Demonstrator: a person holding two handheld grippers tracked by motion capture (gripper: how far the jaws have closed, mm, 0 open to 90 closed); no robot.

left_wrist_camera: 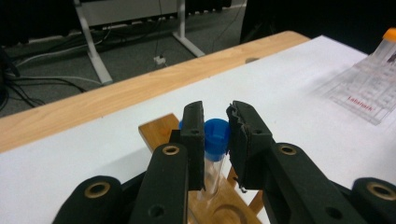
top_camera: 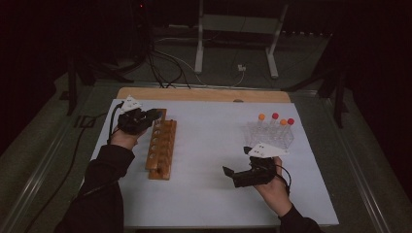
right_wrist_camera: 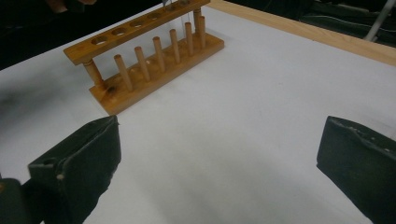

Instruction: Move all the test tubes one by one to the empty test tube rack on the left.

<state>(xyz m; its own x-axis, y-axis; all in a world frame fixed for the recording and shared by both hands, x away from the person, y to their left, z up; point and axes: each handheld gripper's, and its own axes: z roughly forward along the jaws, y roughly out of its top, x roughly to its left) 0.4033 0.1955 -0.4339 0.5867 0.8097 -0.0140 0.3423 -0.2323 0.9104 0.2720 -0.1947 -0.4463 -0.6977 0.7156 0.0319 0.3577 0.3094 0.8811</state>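
My left gripper [left_wrist_camera: 217,133] is shut on a clear tube with a blue cap [left_wrist_camera: 215,140], just under the cap. The tube stands upright at the far end of a wooden tube rack [left_wrist_camera: 159,130]. From above, the left gripper [top_camera: 156,115] hovers over that far end of the wooden rack [top_camera: 162,145], on the left of the white table [top_camera: 214,160]. My right gripper [top_camera: 226,171] floats low over the table at the front right, pointing left. Its jaws [right_wrist_camera: 222,130] stand wide open with nothing between them, facing the wooden rack [right_wrist_camera: 149,60].
A clear plastic rack [top_camera: 271,135] holding several tubes with orange and red caps stands at the right rear; its printed side [left_wrist_camera: 369,91] is seen from the left gripper. A wooden strip [top_camera: 204,94] edges the table's far side. White frame legs [top_camera: 199,43] and cables lie on the floor beyond.
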